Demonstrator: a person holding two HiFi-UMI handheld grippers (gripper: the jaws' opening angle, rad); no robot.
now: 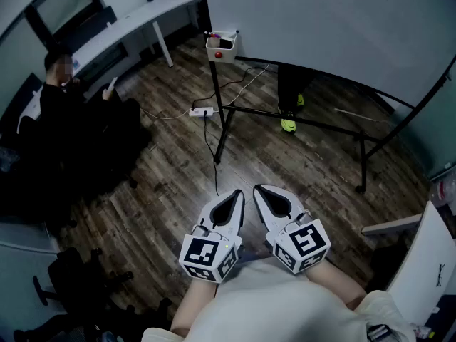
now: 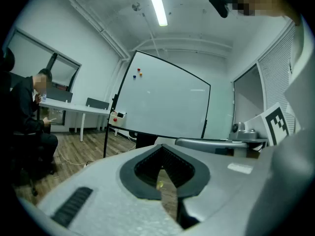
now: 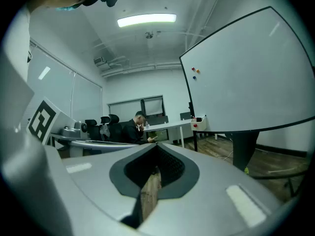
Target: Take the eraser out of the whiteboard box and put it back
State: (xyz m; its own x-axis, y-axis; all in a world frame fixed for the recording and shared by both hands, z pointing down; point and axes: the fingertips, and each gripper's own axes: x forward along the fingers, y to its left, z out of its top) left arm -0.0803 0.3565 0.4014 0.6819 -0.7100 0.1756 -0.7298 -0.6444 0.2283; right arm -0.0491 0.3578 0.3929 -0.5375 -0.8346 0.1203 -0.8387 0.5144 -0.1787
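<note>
Both grippers sit low centre in the head view, side by side, held close to our body. The left gripper [image 1: 236, 195] has its jaws closed together with nothing between them. The right gripper [image 1: 261, 191] is closed and empty too. Both point roughly level across the room.

The box [image 1: 221, 47] hangs on the left post of the whiteboard [image 1: 320, 20], at upper centre and well away from both grippers. A dark piece [image 1: 227, 43] and a red blob [image 1: 219, 54] sit in it; we cannot tell which is the eraser.

In between are:
- the black stand legs [image 1: 285, 112] under the board, spreading across the middle of the frame
- a power strip [image 1: 201, 111] with cables [image 1: 214, 148] trailing on the wood floor [image 1: 164, 177], just left of the near leg
- a yellow-green shoe [image 1: 288, 123] behind the stand

A seated person [image 1: 64, 98] fills the upper left beside a white desk [image 1: 135, 20]. A dark chair [image 1: 71, 276] sits lower left, and a white panel [image 1: 431, 262] lines the right edge.

Bare floor runs from the grippers up to the stand, with the cable crossing it. The left side is crowded.
</note>
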